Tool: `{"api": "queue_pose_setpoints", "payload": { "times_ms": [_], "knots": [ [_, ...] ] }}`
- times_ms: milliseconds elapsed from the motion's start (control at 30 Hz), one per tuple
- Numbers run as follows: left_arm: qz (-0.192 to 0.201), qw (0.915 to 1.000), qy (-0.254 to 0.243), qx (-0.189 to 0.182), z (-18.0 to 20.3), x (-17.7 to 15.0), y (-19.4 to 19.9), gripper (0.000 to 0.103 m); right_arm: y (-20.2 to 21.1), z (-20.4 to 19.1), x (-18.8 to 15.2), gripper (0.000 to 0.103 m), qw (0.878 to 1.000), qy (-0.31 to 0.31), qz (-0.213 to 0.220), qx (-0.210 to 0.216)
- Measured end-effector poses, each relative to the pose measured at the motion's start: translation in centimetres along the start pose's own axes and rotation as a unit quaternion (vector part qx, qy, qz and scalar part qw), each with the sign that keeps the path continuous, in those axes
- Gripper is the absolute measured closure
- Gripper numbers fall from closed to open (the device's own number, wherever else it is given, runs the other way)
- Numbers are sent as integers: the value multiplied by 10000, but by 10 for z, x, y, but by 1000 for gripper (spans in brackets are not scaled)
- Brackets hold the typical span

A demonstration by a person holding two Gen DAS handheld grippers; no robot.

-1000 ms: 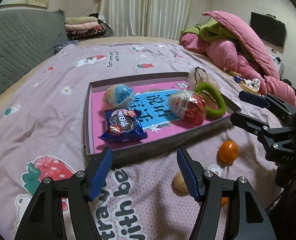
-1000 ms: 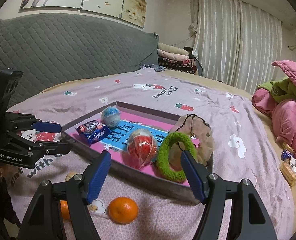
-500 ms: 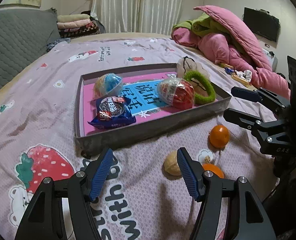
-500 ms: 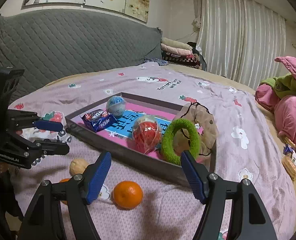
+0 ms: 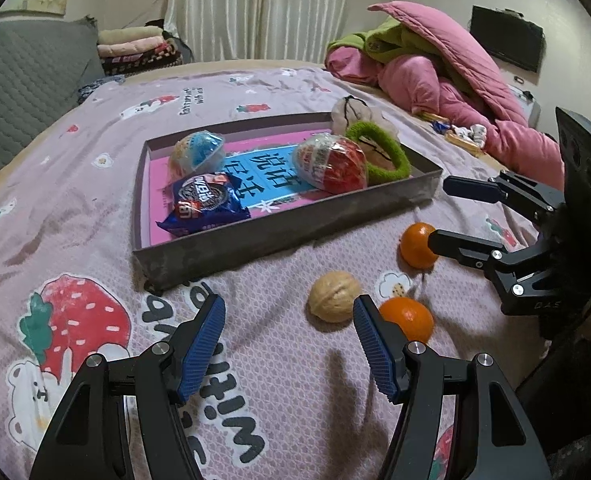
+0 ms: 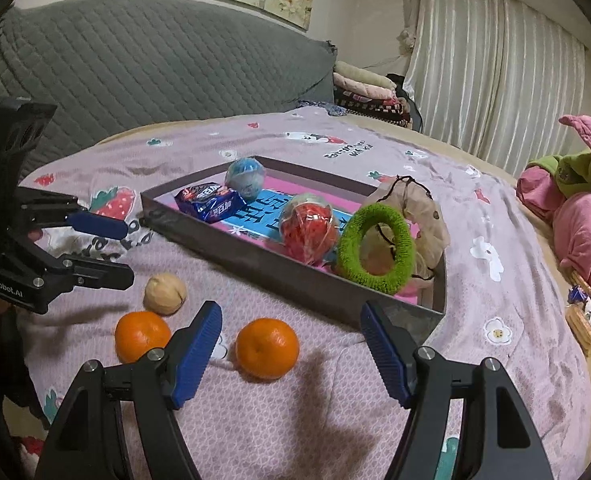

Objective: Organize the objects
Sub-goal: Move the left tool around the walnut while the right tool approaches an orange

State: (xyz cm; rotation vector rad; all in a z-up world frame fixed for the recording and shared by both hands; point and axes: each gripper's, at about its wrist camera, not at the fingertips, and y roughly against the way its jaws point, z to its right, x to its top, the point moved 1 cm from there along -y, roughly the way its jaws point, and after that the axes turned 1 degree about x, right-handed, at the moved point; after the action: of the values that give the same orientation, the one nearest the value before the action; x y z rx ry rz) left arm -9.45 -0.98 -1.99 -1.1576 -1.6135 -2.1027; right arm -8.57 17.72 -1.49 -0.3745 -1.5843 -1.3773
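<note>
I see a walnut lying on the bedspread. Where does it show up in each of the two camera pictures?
Left wrist view: walnut at lower centre-right, just beyond the left gripper.
Right wrist view: walnut at left of centre, above one orange.
Shared landmark: the grey tray, which lies beyond the walnut in both.
</note>
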Motion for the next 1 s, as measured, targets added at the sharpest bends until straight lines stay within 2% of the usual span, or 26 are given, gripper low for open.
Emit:
{"api": "queue_pose_setpoints", "payload": {
  "times_ms": [1000],
  "knots": [
    [-197,9996,-199,-15,10,-7,-20,35,-7,-8,-9,32,9995,189,-258,56]
  ]
}}
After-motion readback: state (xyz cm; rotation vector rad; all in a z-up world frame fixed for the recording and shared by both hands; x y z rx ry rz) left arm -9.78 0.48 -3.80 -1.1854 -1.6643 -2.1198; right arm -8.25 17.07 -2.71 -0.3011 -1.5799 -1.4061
